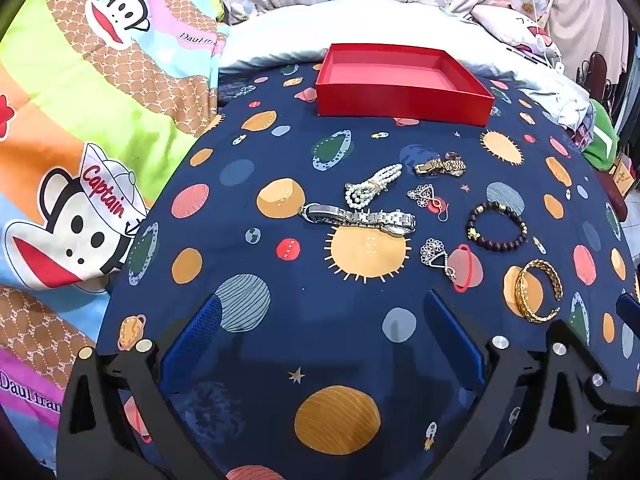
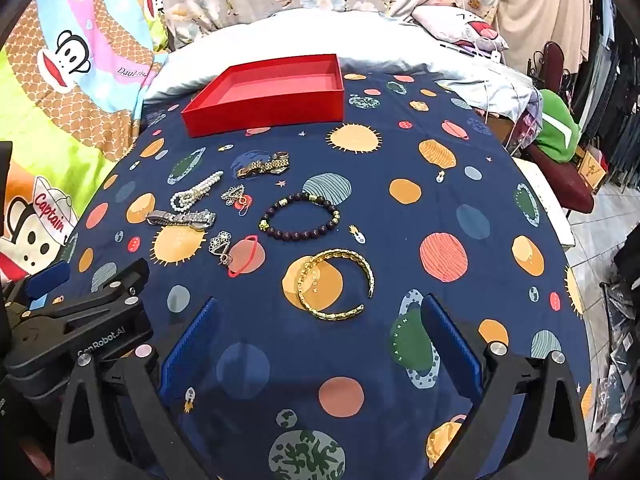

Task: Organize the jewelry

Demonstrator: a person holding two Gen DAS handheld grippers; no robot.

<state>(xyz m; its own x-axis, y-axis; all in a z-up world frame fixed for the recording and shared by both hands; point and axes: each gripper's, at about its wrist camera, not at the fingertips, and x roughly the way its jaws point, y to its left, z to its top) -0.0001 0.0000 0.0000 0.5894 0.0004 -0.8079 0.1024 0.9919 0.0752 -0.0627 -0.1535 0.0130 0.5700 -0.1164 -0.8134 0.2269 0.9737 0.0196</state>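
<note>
Jewelry lies scattered on my navy planet-print sheet (image 2: 400,152), all of it in front of the red box (image 2: 272,96), which sits open at the far side against a white pillow (image 1: 280,36). From the right wrist view I see the gold cuff (image 2: 336,284) nearest my right tongs (image 2: 320,344), just ahead of the blue fingers (image 2: 188,344). Beyond it is the dark bead bracelet (image 2: 300,218). To their left are two filigree earrings (image 2: 222,246), a silver watch (image 2: 180,218), a pearl strand (image 2: 196,194) and, closest to the box, a gold watch (image 2: 264,166). None of the pieces touch the box.

My right tongs are spread wide and hold nothing. My left tongs (image 1: 320,340) are likewise spread wide and empty, hovering over bare sheet with the silver watch (image 1: 360,218) and an earring (image 1: 438,256) ahead of them. A cartoon monkey blanket (image 1: 80,160) lies to the left.
</note>
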